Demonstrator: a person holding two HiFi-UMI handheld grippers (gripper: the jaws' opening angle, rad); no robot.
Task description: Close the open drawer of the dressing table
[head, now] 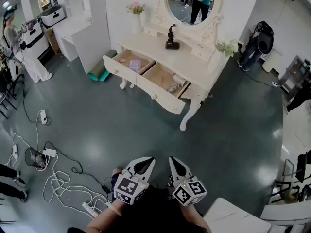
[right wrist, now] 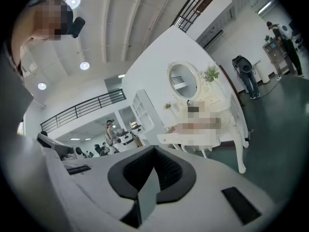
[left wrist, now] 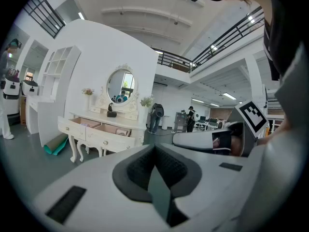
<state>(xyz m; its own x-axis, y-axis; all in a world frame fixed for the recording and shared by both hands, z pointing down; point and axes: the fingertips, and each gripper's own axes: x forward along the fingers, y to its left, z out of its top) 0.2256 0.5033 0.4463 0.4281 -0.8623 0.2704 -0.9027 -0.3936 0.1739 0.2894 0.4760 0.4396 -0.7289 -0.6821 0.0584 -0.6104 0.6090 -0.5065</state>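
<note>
The white dressing table [head: 194,64] with an oval mirror stands across the grey floor, far from me. Two of its drawers are pulled out side by side: the left drawer [head: 127,62] holds a small flat item, and the right drawer [head: 163,83] holds a few small things. Both grippers hang low near my body, well short of the table. The left gripper [head: 146,161] and right gripper [head: 174,161] each have their jaws together with nothing between them. The left gripper view shows the dressing table [left wrist: 99,129] beyond the left gripper [left wrist: 155,151]. In the right gripper view the dressing table [right wrist: 203,124] lies beyond the right gripper [right wrist: 154,153].
Cables and power strips [head: 56,181] sprawl on the floor at the left beside a small wire basket [head: 34,157]. A green rolled mat [head: 99,73] lies by the table's left leg. A person [head: 17,45] stands far left. A black bag [head: 260,40] sits right of the table.
</note>
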